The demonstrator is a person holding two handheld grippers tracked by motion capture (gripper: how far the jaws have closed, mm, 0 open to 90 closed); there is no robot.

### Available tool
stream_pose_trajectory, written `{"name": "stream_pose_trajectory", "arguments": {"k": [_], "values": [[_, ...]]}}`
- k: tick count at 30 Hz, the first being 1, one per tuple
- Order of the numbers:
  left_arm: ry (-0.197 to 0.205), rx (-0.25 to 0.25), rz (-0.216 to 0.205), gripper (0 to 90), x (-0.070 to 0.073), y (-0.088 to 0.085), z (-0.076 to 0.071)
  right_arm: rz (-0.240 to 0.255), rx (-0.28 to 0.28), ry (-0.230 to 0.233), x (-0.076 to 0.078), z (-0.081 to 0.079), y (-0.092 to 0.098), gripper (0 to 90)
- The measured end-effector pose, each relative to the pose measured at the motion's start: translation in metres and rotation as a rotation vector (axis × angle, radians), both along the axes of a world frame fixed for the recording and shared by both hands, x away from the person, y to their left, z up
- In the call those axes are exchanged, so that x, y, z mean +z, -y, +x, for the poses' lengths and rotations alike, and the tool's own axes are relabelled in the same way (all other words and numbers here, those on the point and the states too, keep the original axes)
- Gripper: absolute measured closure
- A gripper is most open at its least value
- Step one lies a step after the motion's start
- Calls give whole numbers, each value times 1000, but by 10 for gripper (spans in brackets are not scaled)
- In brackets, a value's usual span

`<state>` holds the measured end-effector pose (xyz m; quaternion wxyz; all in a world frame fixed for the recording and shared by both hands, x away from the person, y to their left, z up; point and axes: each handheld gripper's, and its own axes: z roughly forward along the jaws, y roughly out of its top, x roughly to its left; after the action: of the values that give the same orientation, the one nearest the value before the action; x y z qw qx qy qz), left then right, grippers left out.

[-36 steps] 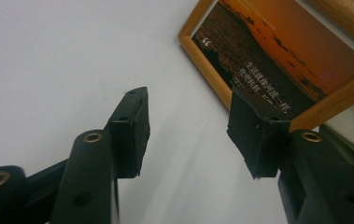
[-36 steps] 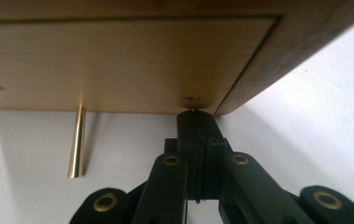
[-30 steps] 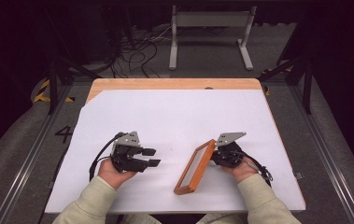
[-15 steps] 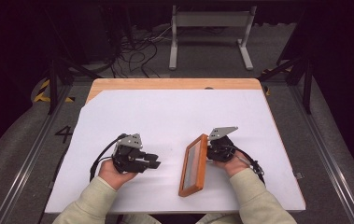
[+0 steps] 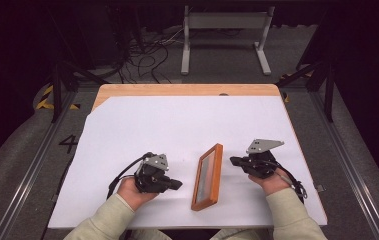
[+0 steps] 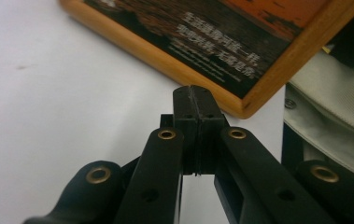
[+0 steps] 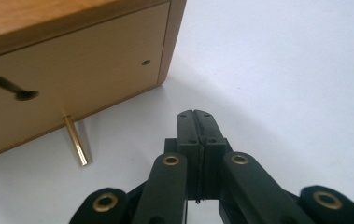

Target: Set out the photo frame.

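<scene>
While the frame (image 5: 207, 177) stands propped on the white tabletop (image 5: 177, 125), it sits between the two hands, its long axis running from the person's edge away toward the far side, leaning a little to the right at the top. The left hand-held gripper (image 5: 176, 184) lies just to its left, its jaws pressed together on nothing after closing within the last moment; in the left gripper view the tips (image 6: 197, 95) sit close to the frame's near corner (image 6: 247, 109), facing the printed front. The right hand-held gripper (image 5: 234, 161) is also closed and empty, pointing at the frame's back (image 7: 67, 79), where a brass stand peg (image 7: 75, 140) rests on the tabletop. Both sit near; the left looks slightly nearer. The picture faces left, the back faces right.
</scene>
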<state>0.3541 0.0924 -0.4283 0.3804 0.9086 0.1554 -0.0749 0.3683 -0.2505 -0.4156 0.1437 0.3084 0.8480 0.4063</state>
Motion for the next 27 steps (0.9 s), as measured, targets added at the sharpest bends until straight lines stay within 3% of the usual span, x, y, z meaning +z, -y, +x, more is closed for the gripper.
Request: {"name": "stream_pose_trajectory", "arguments": {"k": [6, 15, 27], "values": [[-6, -68, 41, 896, -6, 22, -8, 12, -2, 1, 2, -6, 6, 900], [-48, -149, 106, 896, -16, 33, -12, 22, 2, 2, 5, -16, 10, 900], [-67, -162, 101, 896, -18, 38, -12, 36, 7, -4, 5, -31, 19, 900]]}}
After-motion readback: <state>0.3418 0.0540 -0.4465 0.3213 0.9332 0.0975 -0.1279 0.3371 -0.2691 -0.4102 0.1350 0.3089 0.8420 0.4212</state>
